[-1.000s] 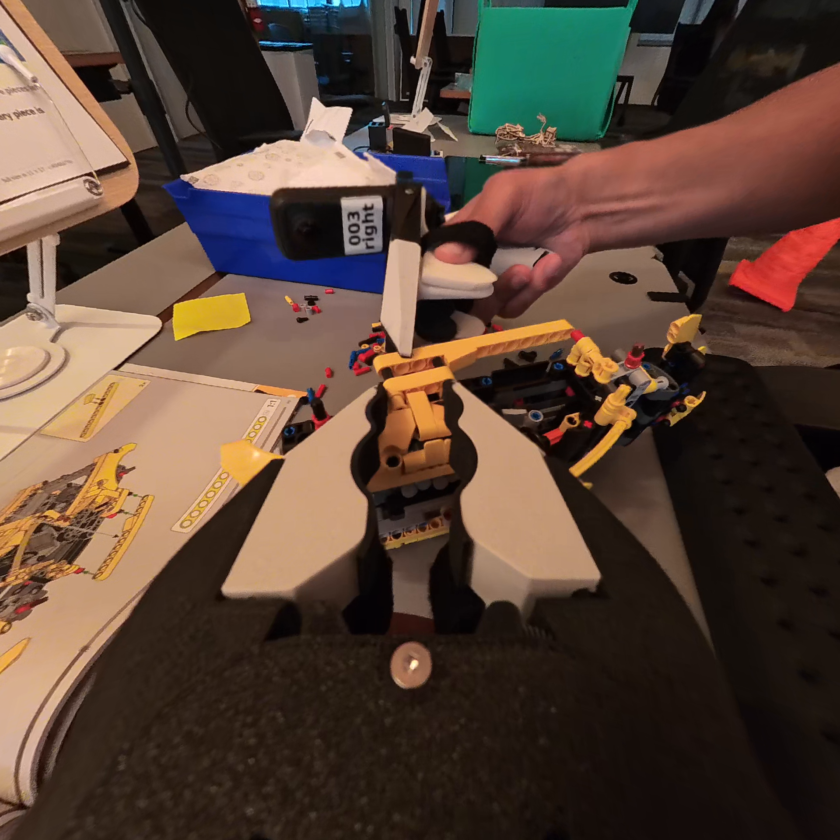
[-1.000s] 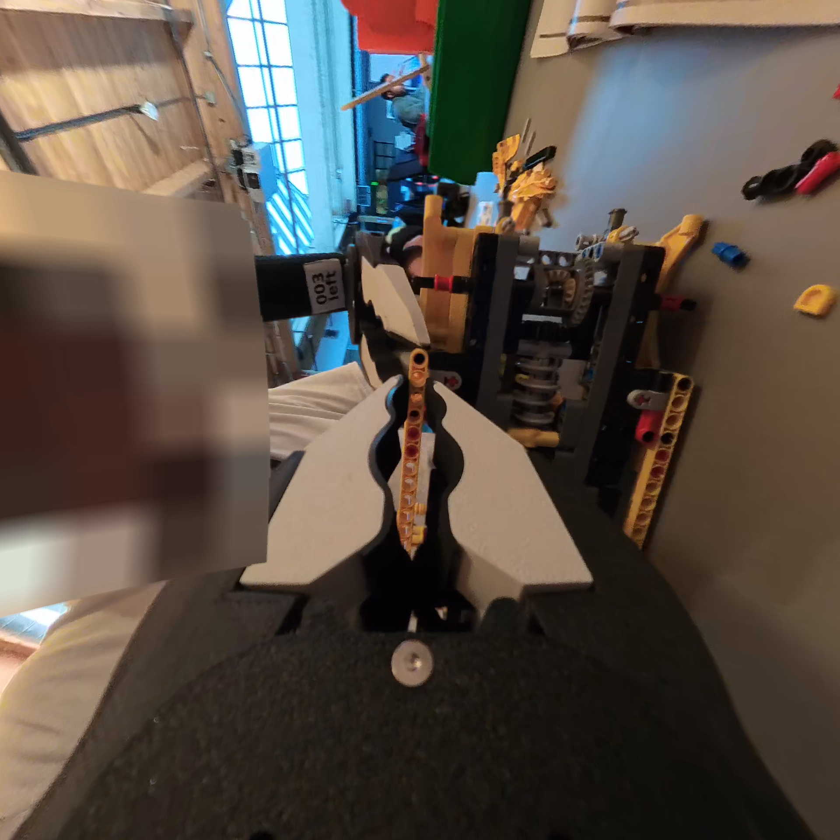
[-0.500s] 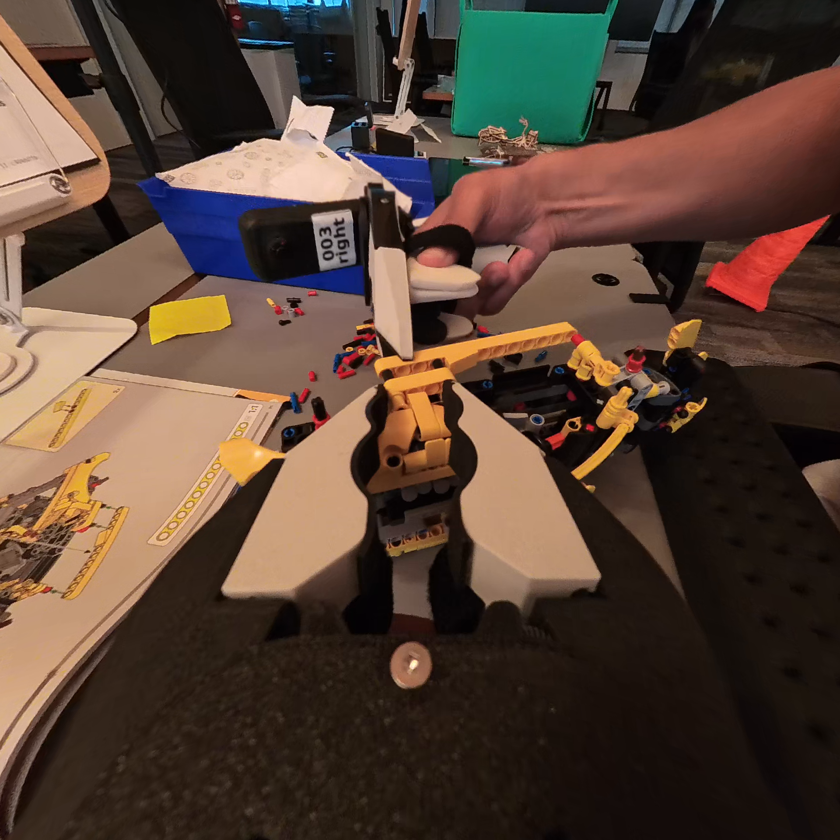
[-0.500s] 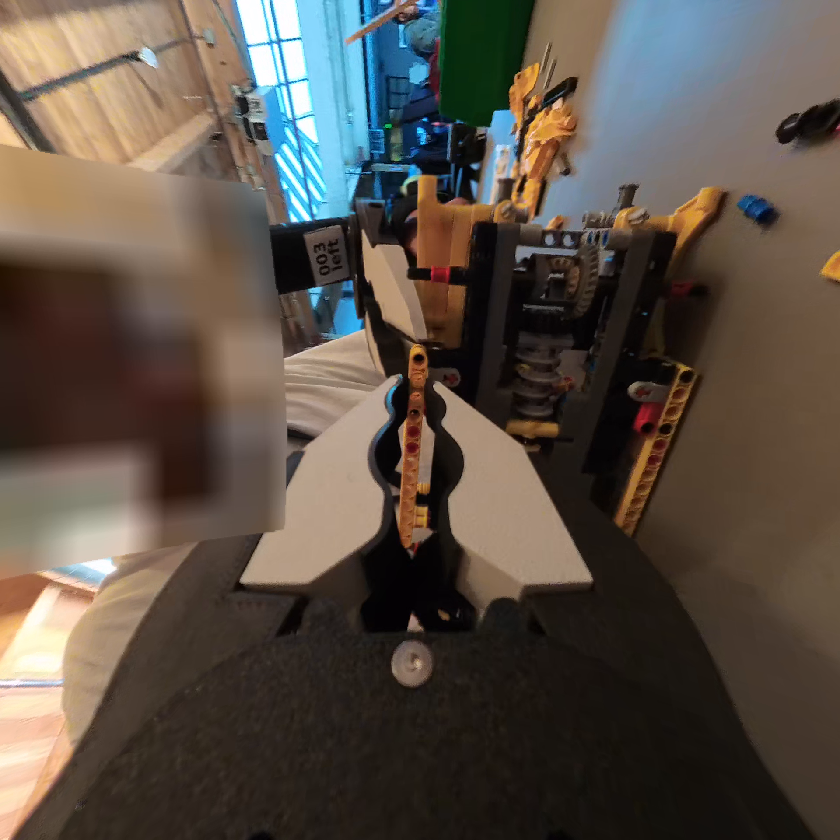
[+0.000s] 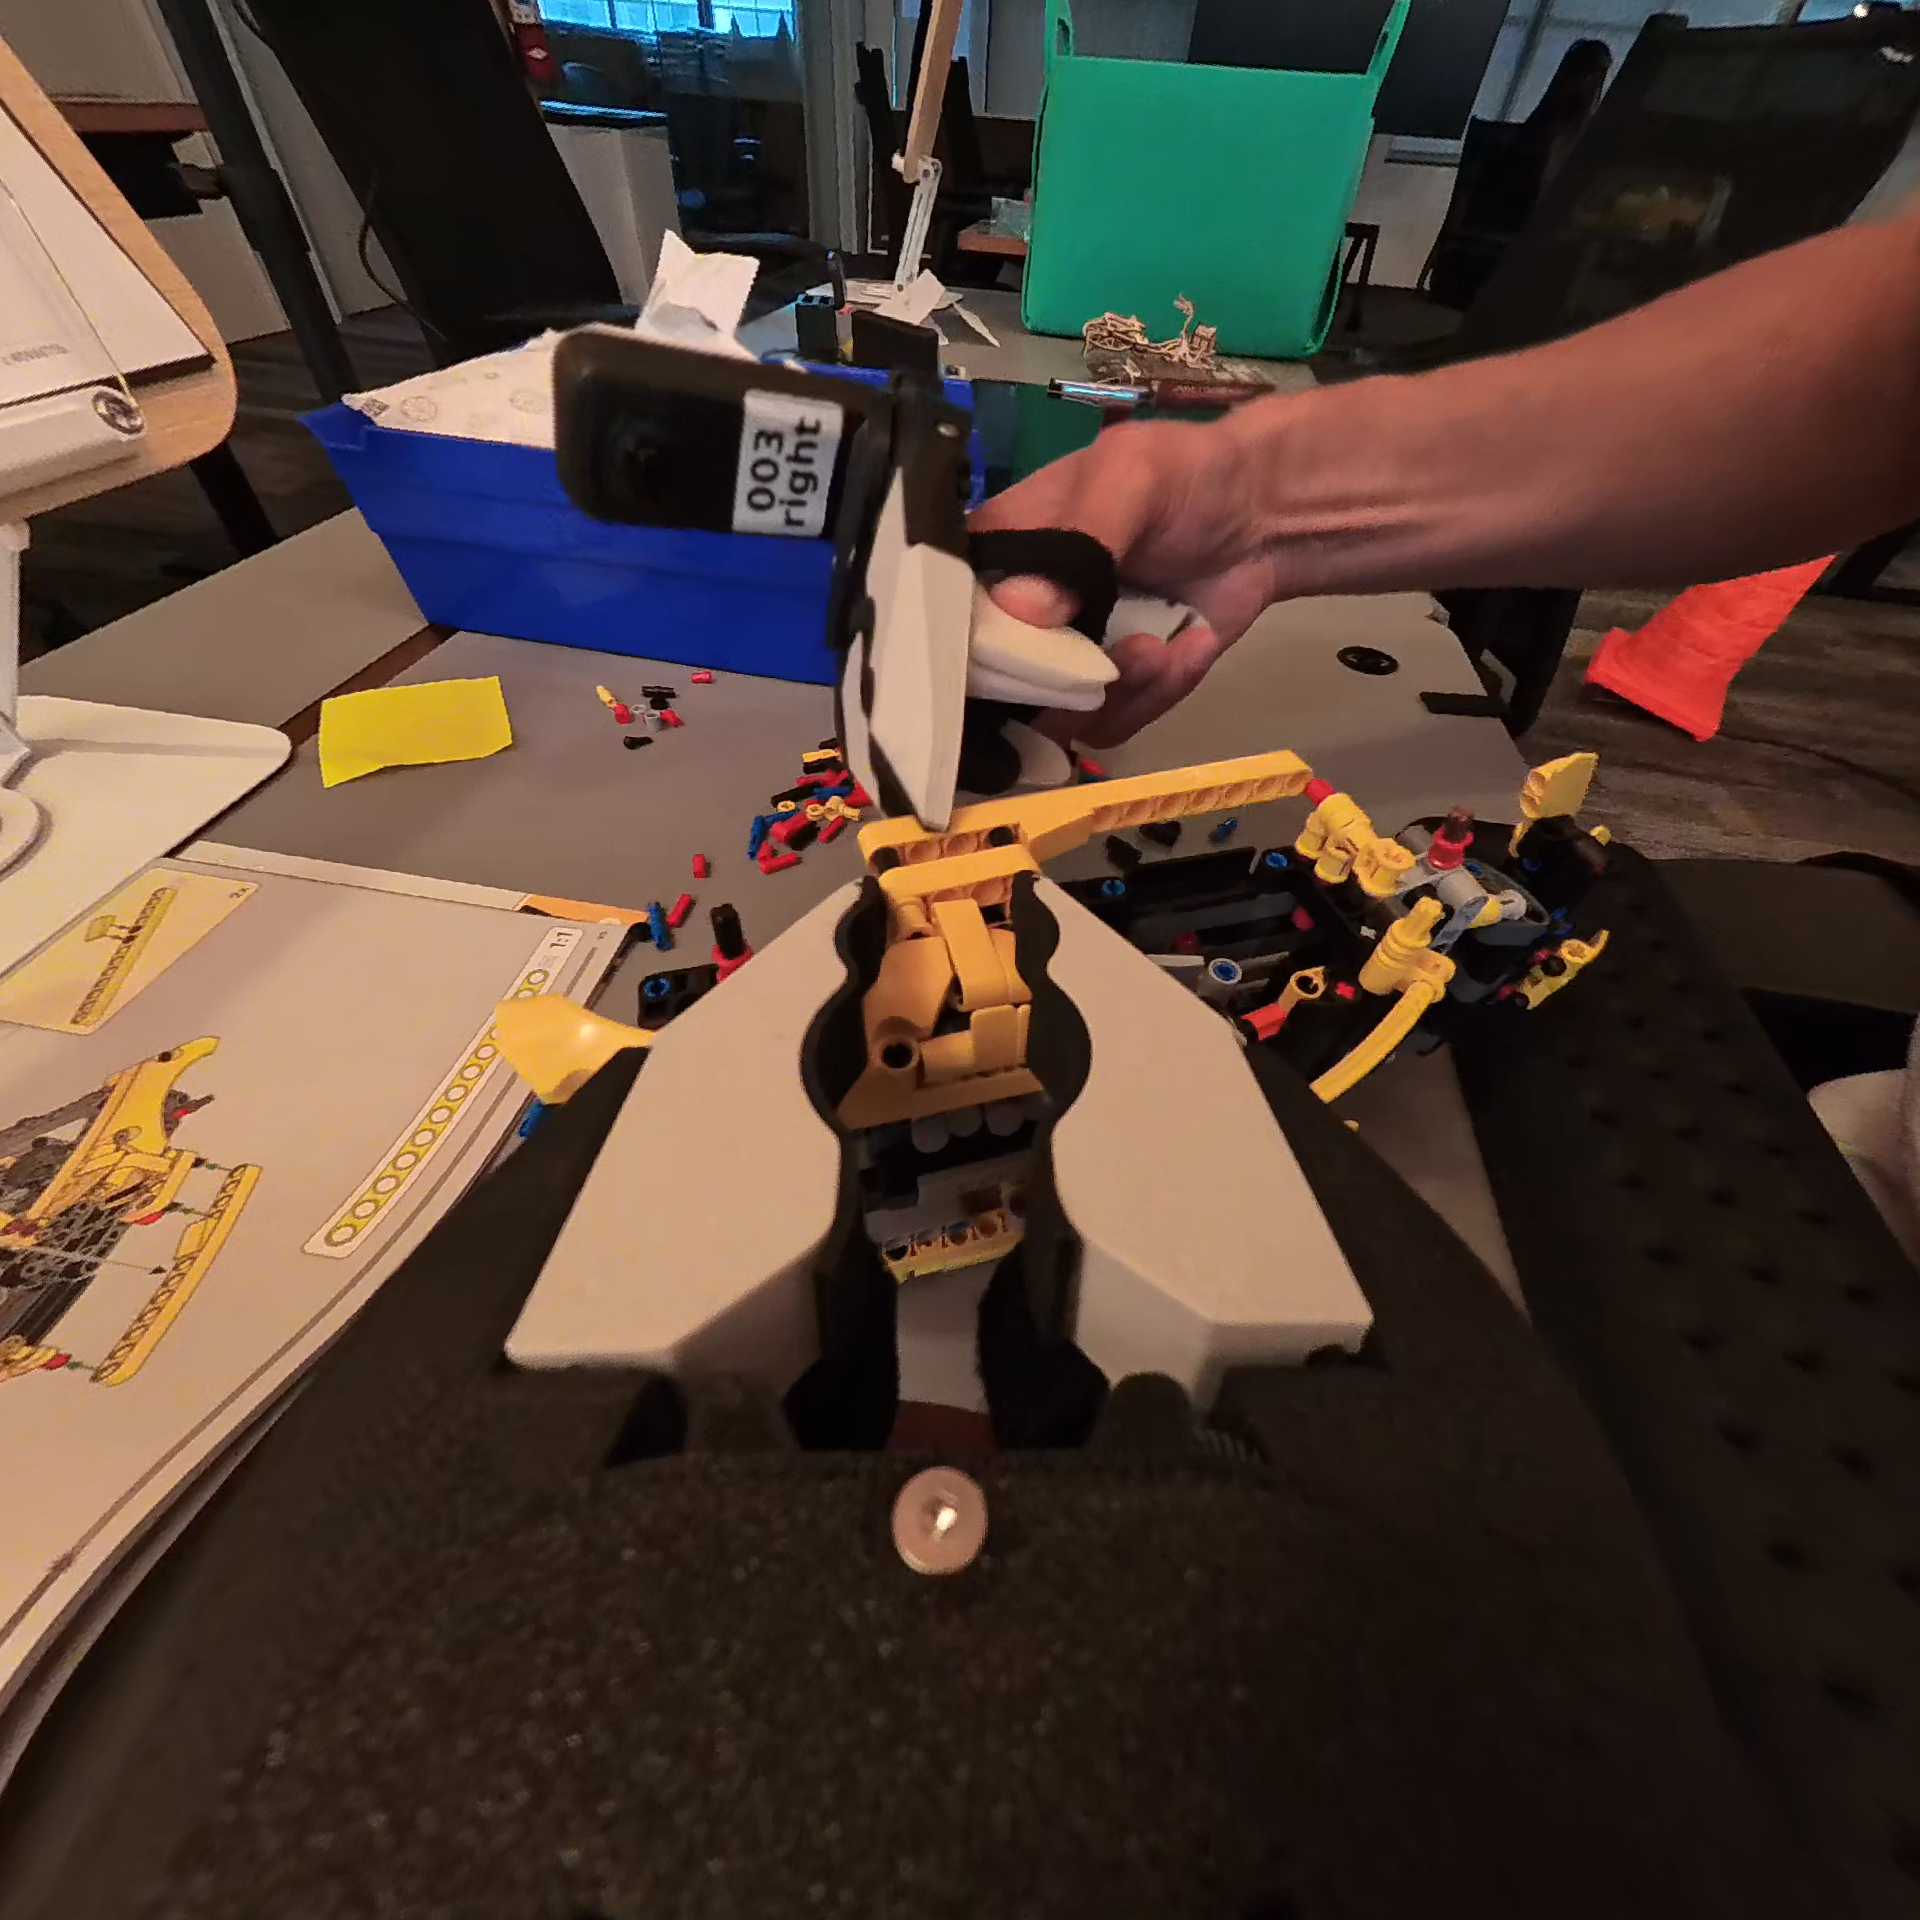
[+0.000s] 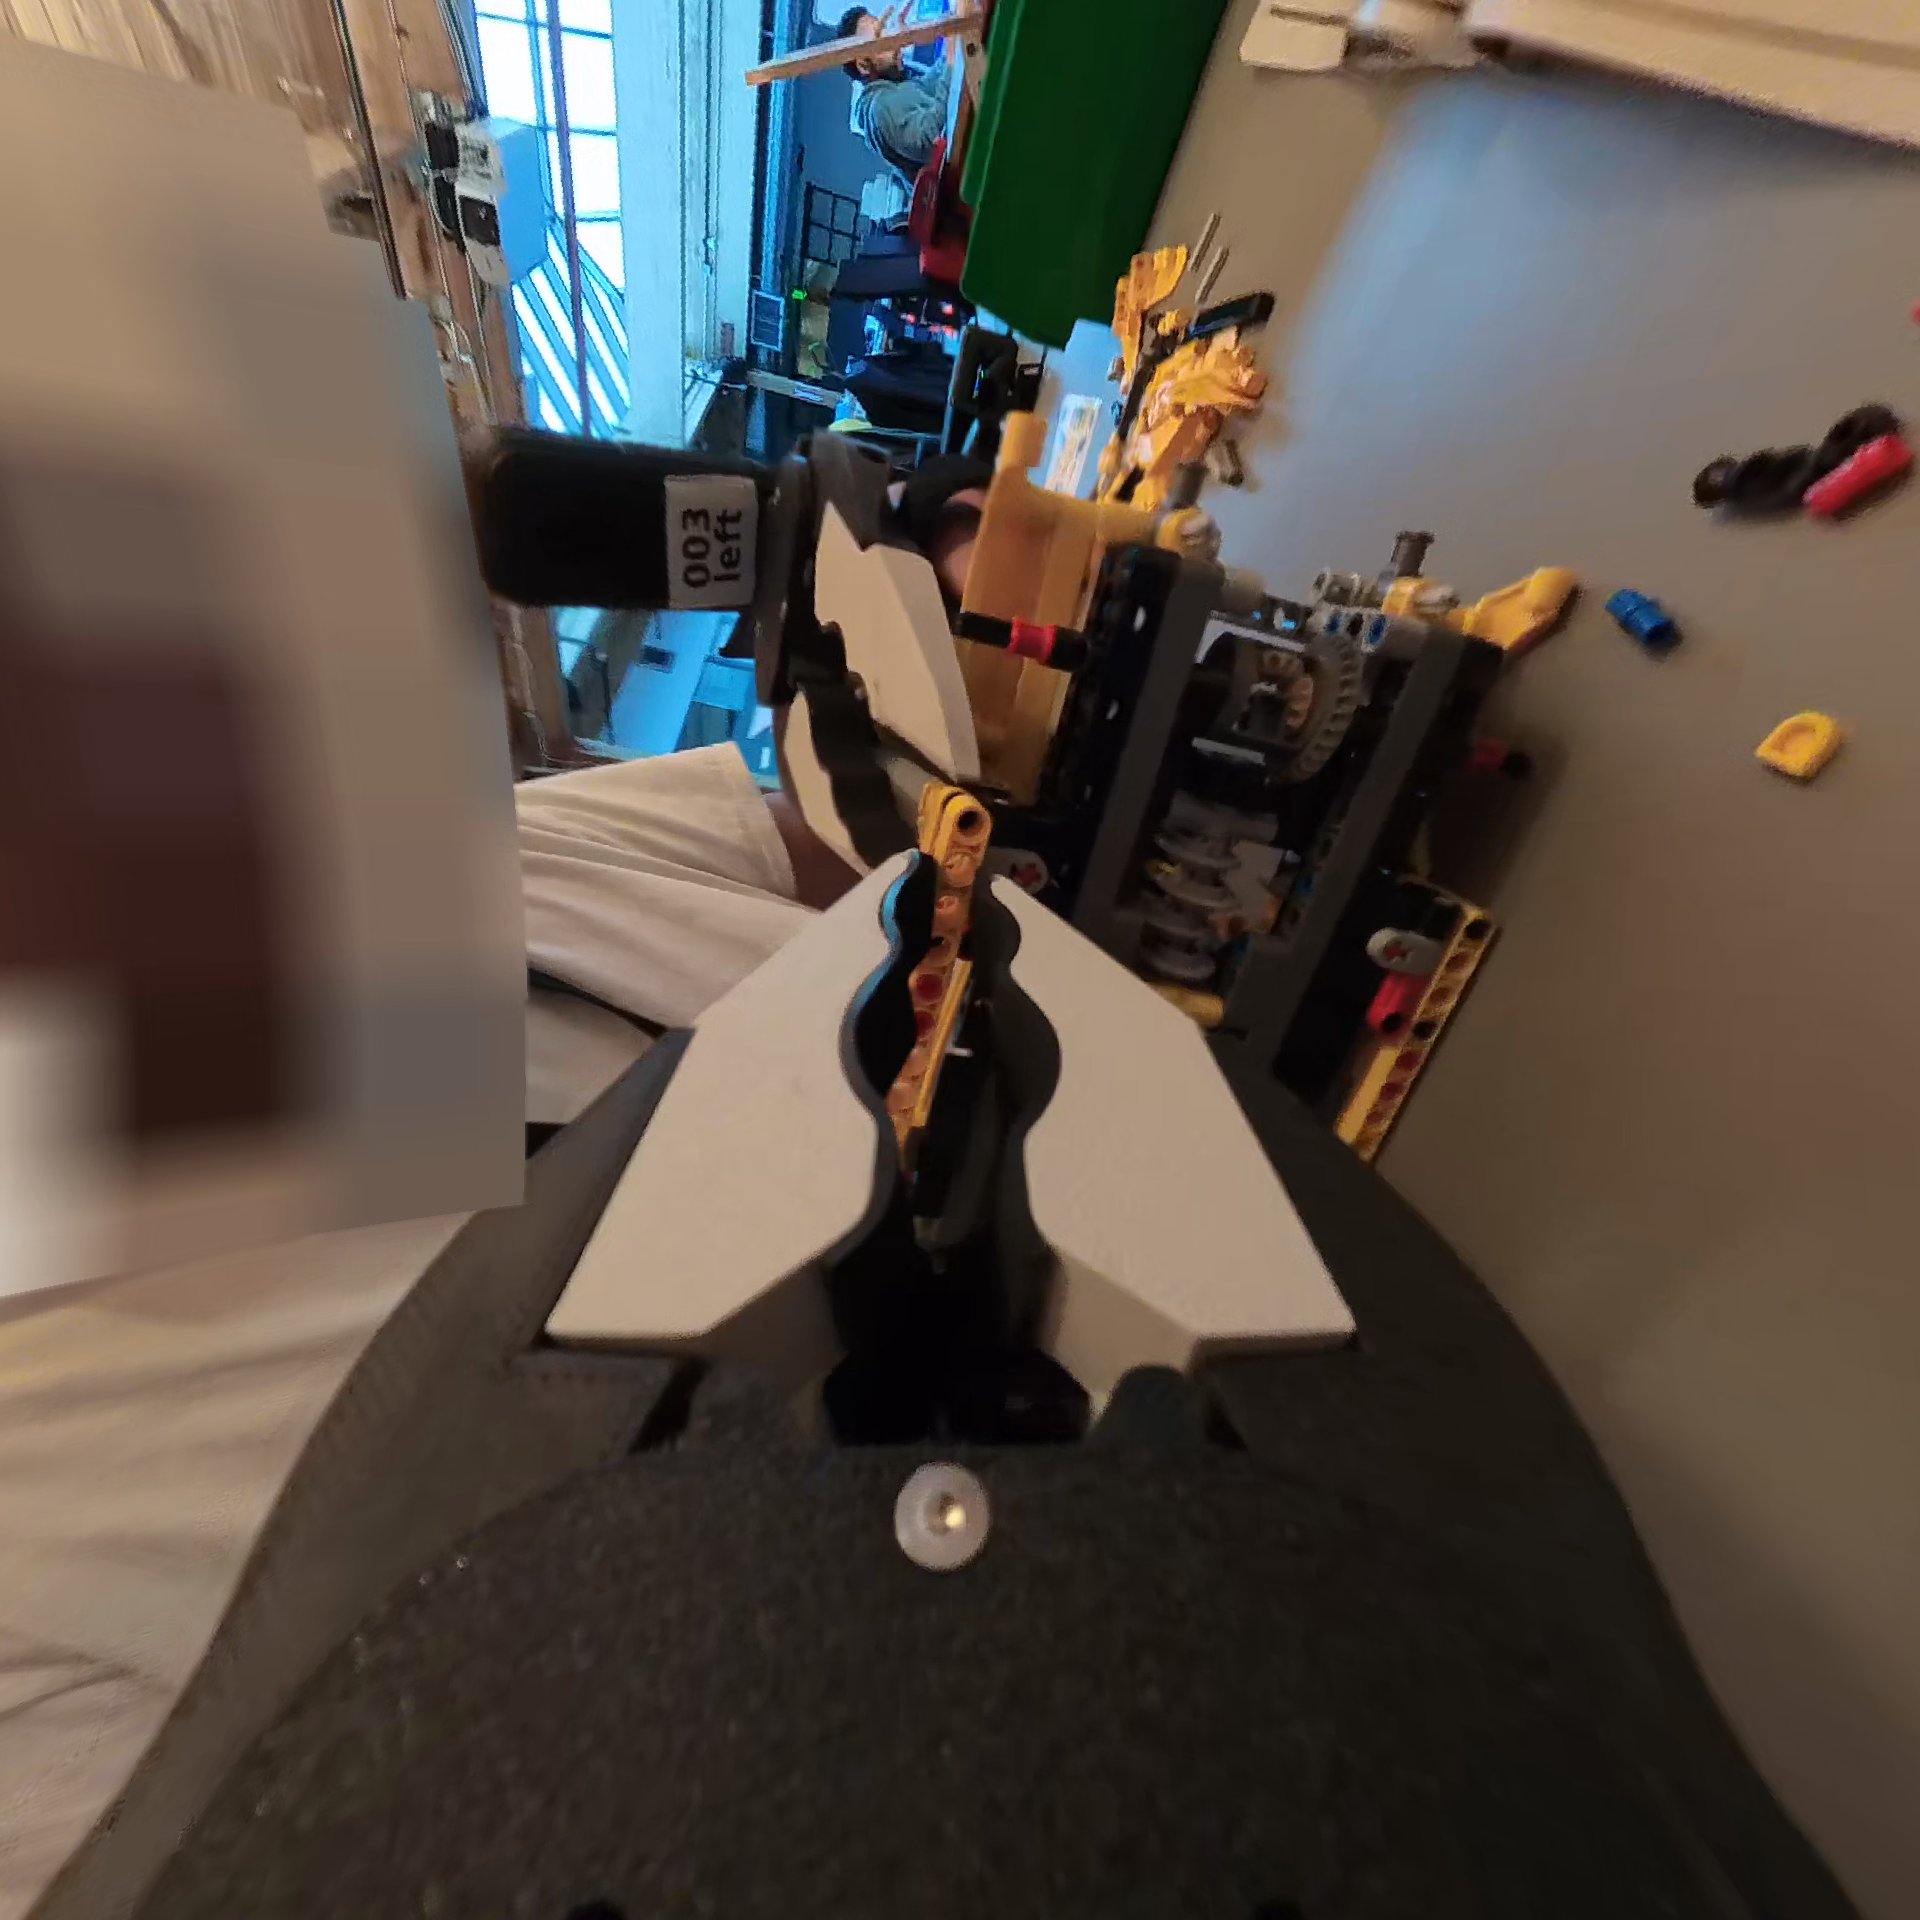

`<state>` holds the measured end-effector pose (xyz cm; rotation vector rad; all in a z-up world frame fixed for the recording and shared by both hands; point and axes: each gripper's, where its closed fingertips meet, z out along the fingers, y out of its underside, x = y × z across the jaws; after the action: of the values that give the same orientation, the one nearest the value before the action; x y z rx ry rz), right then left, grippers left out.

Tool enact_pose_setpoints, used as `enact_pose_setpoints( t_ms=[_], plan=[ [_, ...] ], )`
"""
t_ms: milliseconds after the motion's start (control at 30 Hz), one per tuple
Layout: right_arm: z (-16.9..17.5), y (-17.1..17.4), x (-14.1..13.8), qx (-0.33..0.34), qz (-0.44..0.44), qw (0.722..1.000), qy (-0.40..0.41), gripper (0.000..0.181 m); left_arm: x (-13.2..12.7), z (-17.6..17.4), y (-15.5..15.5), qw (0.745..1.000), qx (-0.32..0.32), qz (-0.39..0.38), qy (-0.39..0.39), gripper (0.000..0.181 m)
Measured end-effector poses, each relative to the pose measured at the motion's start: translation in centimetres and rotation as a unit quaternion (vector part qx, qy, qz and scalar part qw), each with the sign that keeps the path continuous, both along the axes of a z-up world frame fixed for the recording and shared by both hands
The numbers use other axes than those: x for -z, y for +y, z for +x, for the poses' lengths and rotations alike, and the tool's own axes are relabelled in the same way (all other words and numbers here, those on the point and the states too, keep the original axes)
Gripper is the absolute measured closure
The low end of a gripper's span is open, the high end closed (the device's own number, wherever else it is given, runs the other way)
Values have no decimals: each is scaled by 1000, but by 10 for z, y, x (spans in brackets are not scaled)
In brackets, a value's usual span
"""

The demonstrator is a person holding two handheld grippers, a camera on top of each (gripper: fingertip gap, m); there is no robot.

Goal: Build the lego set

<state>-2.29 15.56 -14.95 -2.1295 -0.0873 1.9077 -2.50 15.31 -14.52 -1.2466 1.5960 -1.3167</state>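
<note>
Two grippers hold the lego model and a long yellow beam together.

On the left lies the open instruction book [image 5: 239,1091], then the blue bin [image 5: 582,551] and small loose pieces [image 5: 800,821] on the grey table [image 5: 540,769]. In the middle, the left gripper [image 5: 940,935] pinches the yellow top of the lego model [image 5: 956,1018]. The right gripper [image 6: 951,894] pinches the thin yellow beam [image 6: 940,987] edge-on, touching the model. The pieces look light, hard and a bit slippery, so I think pressing too hard could pop them apart. Hold the stiff frame, not the thin arms [image 5: 1392,997] on the right.
</note>
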Motion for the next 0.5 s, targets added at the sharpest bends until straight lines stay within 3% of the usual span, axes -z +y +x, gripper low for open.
enact_pose_setpoints(
  t_ms=[67,200,367,500],
  plan=[
    [-1,0,-1,12,55,998,-12,176,0,-1,0,1000,-2,1,-4,156],
    [-2,-1,-1,15,84,996,-8,176,0,-2,-1,1000,-2,1,-8,156],
    [-3,-7,0,-51,-34,997,42,176,-1,-2,-6,1000,12,-6,-9,156],
    [-3,-6,0,-47,-52,997,39,175,-1,-3,-6,1000,6,-5,-11,156]
  ],
)
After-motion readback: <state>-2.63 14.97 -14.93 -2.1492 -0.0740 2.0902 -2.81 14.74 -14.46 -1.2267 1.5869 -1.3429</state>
